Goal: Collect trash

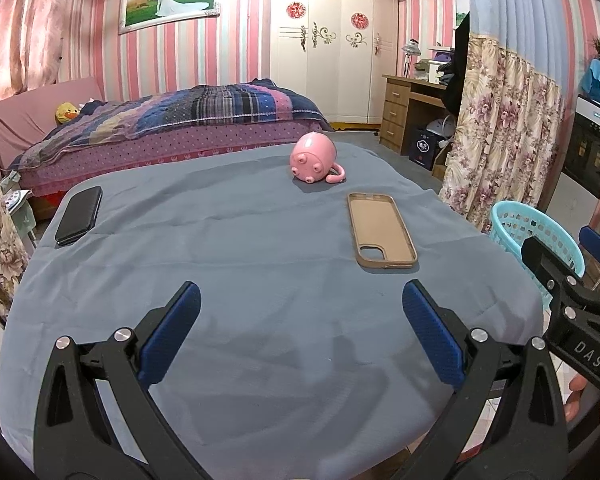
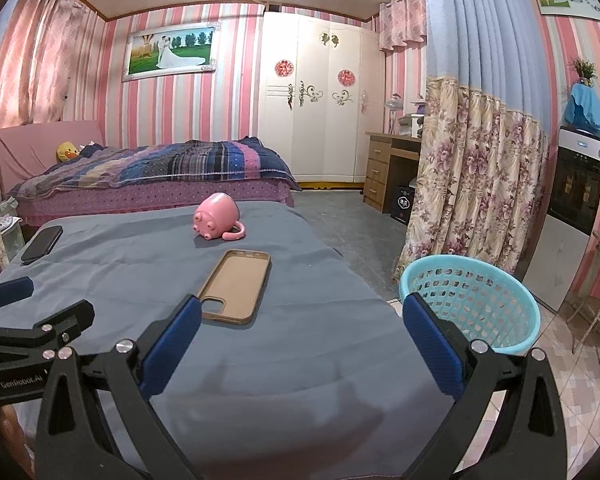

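Your left gripper (image 1: 300,320) & right gripper (image 2: 300,332) both have jaws spread wide, holding nothing, over the grey tablecloth (image 1: 240,248). Blue basket (image 2: 476,300) sits just beyond your right gripper's right jaw; tan phone case (image 2: 236,286) lies ahead of its left jaw.

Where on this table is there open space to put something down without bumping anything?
The near half of the grey cloth, between the left gripper and the phone case, is bare. So is the middle strip between the black phone at the left edge and the case. It gets tighter at the far right, where the pink mug lies near the case.
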The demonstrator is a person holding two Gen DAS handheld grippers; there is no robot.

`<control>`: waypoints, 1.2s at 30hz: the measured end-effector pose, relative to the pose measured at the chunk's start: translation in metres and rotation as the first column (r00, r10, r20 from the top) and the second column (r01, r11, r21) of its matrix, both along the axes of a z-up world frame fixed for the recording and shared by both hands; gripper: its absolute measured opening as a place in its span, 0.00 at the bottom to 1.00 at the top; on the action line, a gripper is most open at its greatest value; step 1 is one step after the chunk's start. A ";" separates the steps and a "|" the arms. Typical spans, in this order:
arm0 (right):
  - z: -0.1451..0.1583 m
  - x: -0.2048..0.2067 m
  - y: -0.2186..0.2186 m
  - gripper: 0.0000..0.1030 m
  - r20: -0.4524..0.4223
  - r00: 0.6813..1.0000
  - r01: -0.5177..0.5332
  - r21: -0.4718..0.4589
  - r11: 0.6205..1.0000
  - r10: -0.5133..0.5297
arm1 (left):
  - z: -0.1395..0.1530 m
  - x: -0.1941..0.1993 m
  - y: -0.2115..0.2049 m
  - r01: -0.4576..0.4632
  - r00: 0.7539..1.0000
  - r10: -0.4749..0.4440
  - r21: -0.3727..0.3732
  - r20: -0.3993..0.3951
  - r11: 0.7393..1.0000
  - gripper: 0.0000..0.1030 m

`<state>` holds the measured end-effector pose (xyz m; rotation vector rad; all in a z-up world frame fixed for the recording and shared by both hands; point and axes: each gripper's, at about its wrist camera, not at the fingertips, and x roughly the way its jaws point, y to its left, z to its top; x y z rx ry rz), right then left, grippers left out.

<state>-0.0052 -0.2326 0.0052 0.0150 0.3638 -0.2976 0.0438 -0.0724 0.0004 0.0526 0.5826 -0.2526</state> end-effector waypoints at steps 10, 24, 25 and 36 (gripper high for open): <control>-0.001 0.000 0.002 0.96 0.000 1.000 0.000 -0.001 1.000 0.000 | 0.002 -0.003 -0.002 -0.005 1.000 0.004 0.024 0.027 1.000 0.95; -0.001 0.000 0.001 0.96 0.001 1.000 0.000 0.000 1.000 0.000 | 0.001 -0.005 -0.005 0.015 1.000 -0.016 0.022 0.020 1.000 0.95; -0.001 0.000 0.001 0.96 0.001 1.000 0.000 0.000 1.000 0.000 | 0.001 -0.005 -0.005 0.016 1.000 -0.016 0.022 0.020 1.000 0.95; -0.001 0.000 0.001 0.96 0.001 1.000 0.000 0.000 1.000 0.000 | 0.001 -0.006 -0.006 0.029 0.999 -0.029 0.021 0.019 0.999 0.95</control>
